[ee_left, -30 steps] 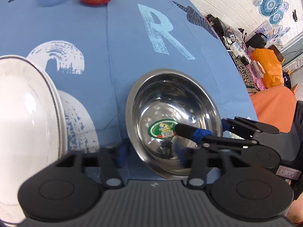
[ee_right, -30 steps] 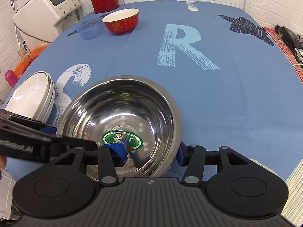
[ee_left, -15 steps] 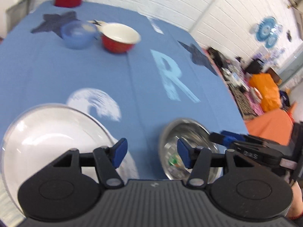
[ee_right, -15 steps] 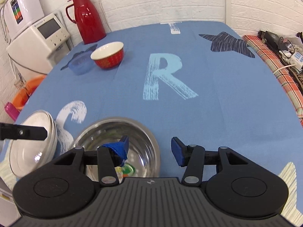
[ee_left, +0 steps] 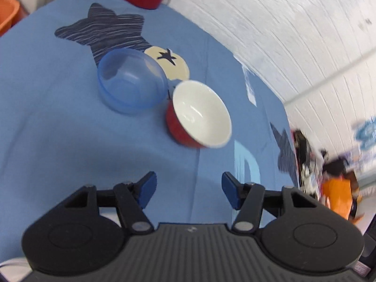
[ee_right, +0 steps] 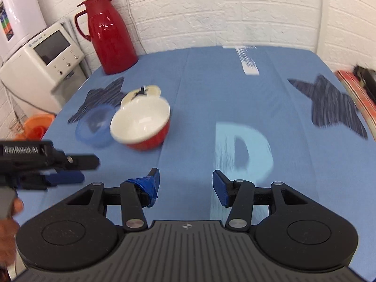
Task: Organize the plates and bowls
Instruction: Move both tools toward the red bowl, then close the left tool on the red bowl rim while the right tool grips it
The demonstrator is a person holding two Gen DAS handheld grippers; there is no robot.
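Observation:
A red bowl with a white inside (ee_left: 199, 115) (ee_right: 141, 124) stands on the blue tablecloth (ee_left: 58, 129) (ee_right: 211, 89), touching a clear blue plastic bowl (ee_left: 131, 84) (ee_right: 94, 129) on its left. My left gripper (ee_left: 186, 189) is open and empty, short of the red bowl. In the right wrist view the left gripper (ee_right: 77, 170) reaches in from the left edge, below the blue bowl. My right gripper (ee_right: 185, 185) is open and empty, with the red bowl ahead and to its left. The steel bowl and white plates are out of view.
A red thermos jug (ee_right: 108, 33) stands at the table's far left corner. A white appliance (ee_right: 44, 63) and an orange basin (ee_right: 35, 124) sit off the table's left side. White brick wall (ee_right: 211, 4) closes the far edge. Clutter lies past the right edge (ee_left: 329, 178).
Both grippers have let go of the steel bowl, risen and moved forward over the table toward the red and blue bowls. The steel bowl and white plates have dropped out of view.

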